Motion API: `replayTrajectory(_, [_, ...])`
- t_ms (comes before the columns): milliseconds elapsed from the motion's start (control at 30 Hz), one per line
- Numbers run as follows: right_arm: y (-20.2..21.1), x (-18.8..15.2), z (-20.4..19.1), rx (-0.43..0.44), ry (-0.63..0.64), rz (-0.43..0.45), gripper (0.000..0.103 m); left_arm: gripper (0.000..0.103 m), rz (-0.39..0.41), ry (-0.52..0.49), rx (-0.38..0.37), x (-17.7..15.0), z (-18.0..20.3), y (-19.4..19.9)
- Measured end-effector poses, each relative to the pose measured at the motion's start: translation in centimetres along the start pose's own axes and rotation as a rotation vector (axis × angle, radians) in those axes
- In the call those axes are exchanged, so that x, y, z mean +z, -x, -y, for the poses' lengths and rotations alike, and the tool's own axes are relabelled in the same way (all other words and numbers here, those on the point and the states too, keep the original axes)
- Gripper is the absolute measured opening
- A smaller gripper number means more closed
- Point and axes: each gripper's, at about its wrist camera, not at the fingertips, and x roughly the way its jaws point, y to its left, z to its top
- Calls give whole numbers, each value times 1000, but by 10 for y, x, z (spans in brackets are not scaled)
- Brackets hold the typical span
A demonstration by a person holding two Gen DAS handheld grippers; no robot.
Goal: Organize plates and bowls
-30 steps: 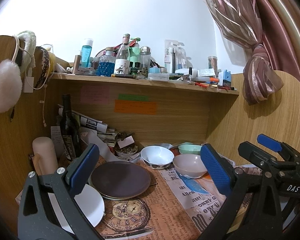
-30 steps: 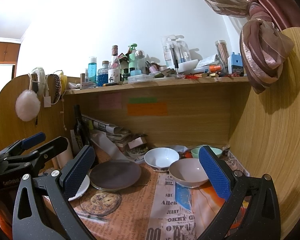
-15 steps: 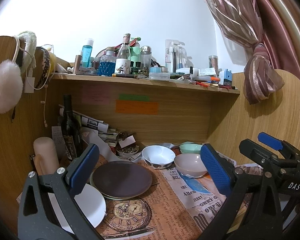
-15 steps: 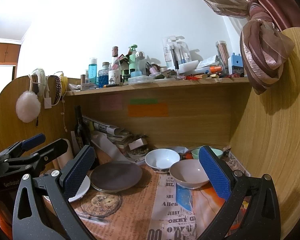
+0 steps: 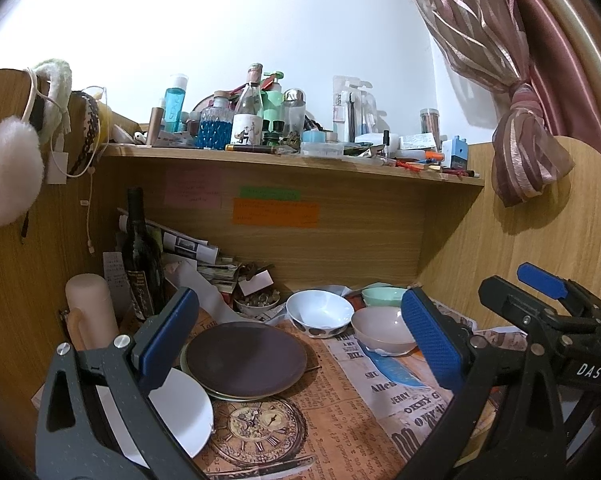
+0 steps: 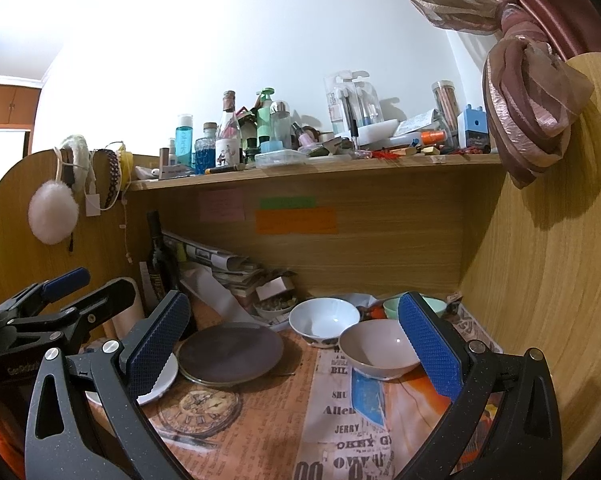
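A dark brown plate (image 5: 244, 358) (image 6: 230, 351) lies on a second plate at the desk's middle, and a white plate (image 5: 180, 412) (image 6: 160, 376) sits to its left. Behind them stand a white bowl (image 5: 318, 314) (image 6: 324, 320), a pinkish bowl (image 5: 382, 330) (image 6: 376, 348) and a mint bowl (image 5: 382, 295) (image 6: 392, 305). My left gripper (image 5: 300, 340) is open above the plates, holding nothing. My right gripper (image 6: 296, 340) hangs open and empty in front of the bowls. Each gripper shows at the edge of the other's view.
A dark wine bottle (image 5: 140, 256), a cream cylinder (image 5: 88, 304), rolled newspapers (image 5: 180, 242) and a small dish of bits (image 5: 258, 302) crowd the back left. A cluttered shelf (image 5: 284, 158) hangs overhead. Wooden side walls close in left and right. Newspaper-print cloth (image 6: 340, 420) covers the desk.
Both views have shifted only slightly. The plates and bowls stay where they were and both grippers remain open.
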Motion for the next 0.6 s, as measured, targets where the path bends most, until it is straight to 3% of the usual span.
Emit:
replayTrajectory(300, [-26, -5, 4, 1, 0, -28, 103, 103, -50, 6, 15, -7, -13, -28])
replayTrajectory(600, [-86, -26, 12, 30, -27, -176, 103, 102, -217, 25, -23, -20, -45, -81])
